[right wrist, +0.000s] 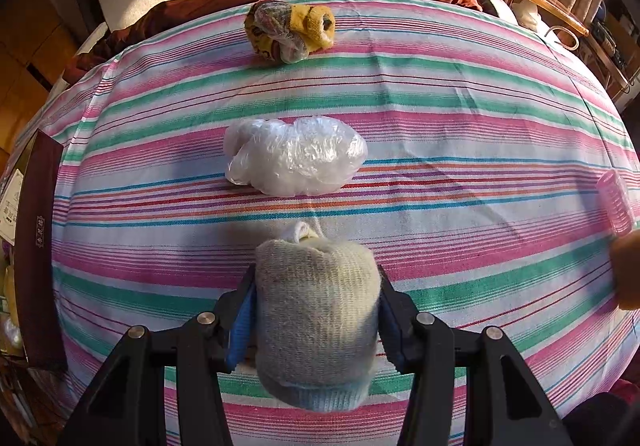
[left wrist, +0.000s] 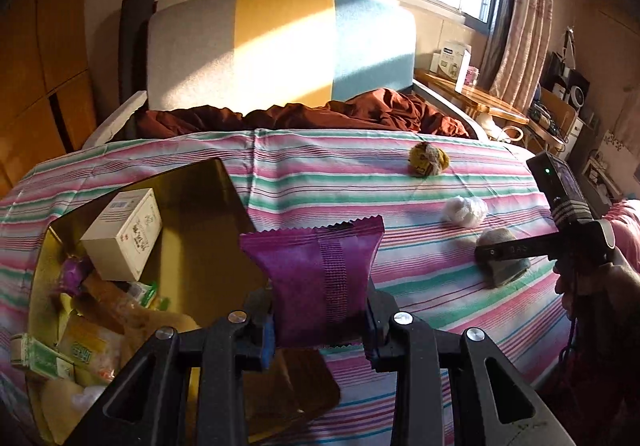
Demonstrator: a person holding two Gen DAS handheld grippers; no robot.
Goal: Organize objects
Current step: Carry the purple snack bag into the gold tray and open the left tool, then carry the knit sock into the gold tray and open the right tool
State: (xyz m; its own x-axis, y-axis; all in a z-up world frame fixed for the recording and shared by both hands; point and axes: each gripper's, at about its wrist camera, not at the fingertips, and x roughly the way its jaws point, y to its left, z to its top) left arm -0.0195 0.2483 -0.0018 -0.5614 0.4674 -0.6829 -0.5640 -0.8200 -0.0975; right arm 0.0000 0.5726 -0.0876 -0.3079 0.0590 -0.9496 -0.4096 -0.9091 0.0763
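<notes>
Purple and shiny, the snack packet (left wrist: 320,278) sits pinched between the two fingers of the left gripper (left wrist: 320,322), lifted so it can go into the gold box (left wrist: 208,206) at nine o'clock, I think. That one box already holds a white carton (left wrist: 124,232) and more packs. The right gripper (right wrist: 316,310) squeezes one grey sock roll (right wrist: 316,314) from both sides on the striped sheet (right wrist: 480,118). At twelve o'clock wait one clear plastic bundle (right wrist: 294,160) and one yellow sock ball (right wrist: 290,31). One pink roller (right wrist: 616,202) lies at three o'clock.
</notes>
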